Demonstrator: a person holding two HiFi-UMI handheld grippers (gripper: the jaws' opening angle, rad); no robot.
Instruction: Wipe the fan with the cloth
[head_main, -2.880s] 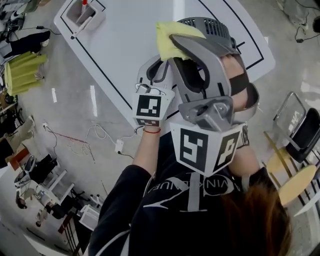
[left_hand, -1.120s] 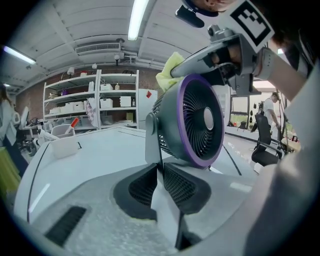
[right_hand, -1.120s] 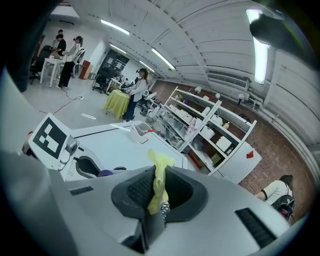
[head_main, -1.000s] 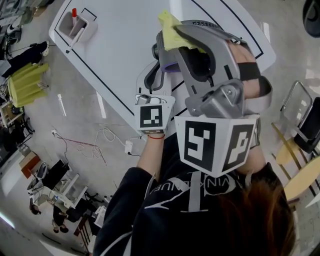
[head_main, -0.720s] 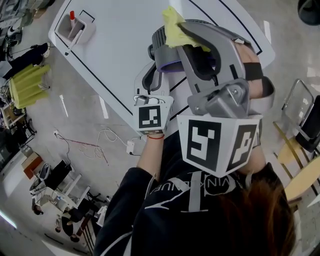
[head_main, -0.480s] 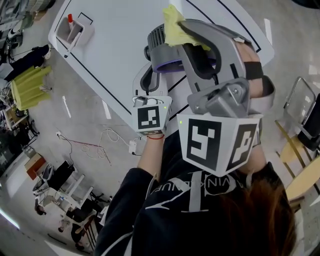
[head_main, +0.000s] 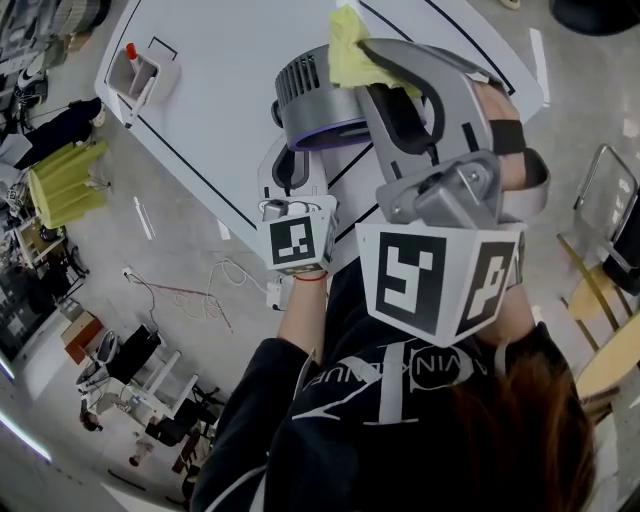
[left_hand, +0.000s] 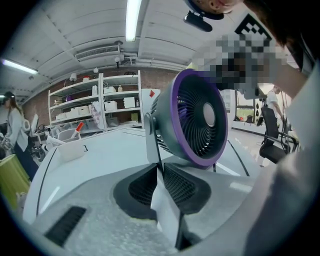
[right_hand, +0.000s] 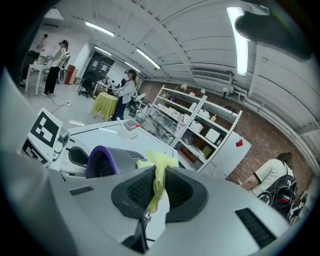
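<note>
At far left of the head view, the small white tray with a red-capped marker (head_main: 140, 68) sits as before on the white table with black lines (head_main: 220, 110). Left gripper (left_hand: 159, 175): jaws narrow, clamped on the flat pale-grey stand (left_hand: 151, 137) of the round grey desk fan with a purple ring (head_main: 312, 92). We see no shift in this hold. The change lies to the right. The fan's rear grille, covered by the right gripper a second ago, is now exposed. The crumpled yellow cloth (head_main: 348, 52) has travelled from the housing's left side to its right edge, where it seems to touch. Right gripper (right_hand: 156, 187): jaws pinched on the cloth. We judge one pass over the top housing made; the front grille and ring are likely still to do.
</note>
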